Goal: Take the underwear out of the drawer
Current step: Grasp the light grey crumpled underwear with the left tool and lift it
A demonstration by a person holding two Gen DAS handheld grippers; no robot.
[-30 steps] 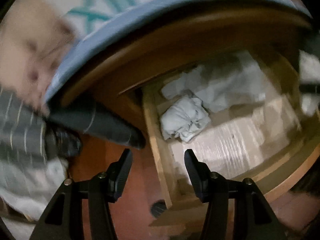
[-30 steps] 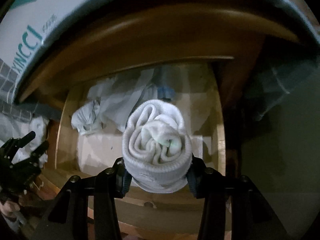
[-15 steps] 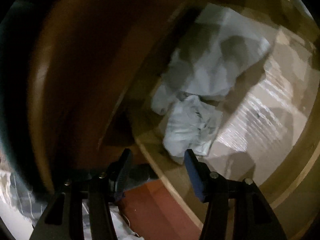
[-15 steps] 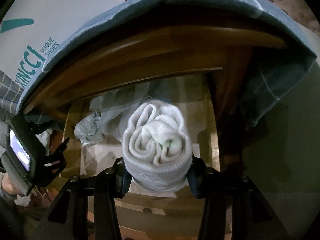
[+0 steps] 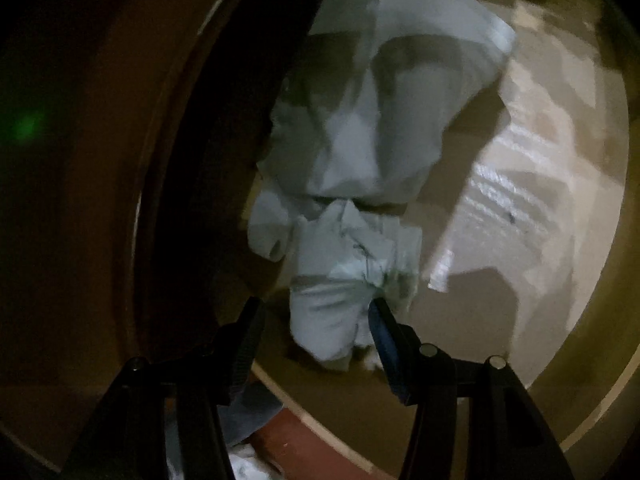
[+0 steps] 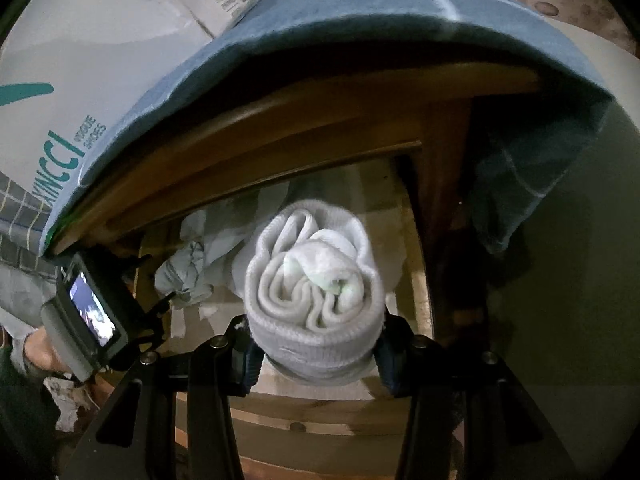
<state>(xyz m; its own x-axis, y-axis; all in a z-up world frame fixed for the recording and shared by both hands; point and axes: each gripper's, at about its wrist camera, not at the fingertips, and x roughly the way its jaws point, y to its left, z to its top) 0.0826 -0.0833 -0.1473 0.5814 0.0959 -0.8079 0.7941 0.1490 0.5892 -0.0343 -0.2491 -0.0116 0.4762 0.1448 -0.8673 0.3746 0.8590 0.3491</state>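
Since half a second ago the left gripper (image 5: 316,312) has pushed further into the drawer (image 5: 520,216), so the crumpled pale underwear (image 5: 344,280) now sits right between its jaws instead of ahead of them. Those jaws are spread wide, one on each side of the bundle's near end, not pinching it. Beyond the jaws lies a larger, flatter piece of pale cloth (image 5: 384,112), touching the crumpled one; whether it is underwear too cannot be told in the dim, blurred view.

The right gripper (image 6: 316,344) has barely shifted: its jaws are clenched on a rolled white garment (image 6: 314,304), a thick ribbed tube whose end shows folded layers spiralling inward. The roll is held above the drawer front (image 6: 320,420), with the open drawer behind it. To the left of these jaws the left gripper's body and small lit screen (image 6: 90,314) reach into the drawer, close to the crumpled pale cloth.

Above the jaws a blue blanket (image 6: 360,12) drapes over the wooden top. On it rests a white box (image 6: 80,60) printed in teal with letters ending "XINCCI" and "VOGUE SHOES".
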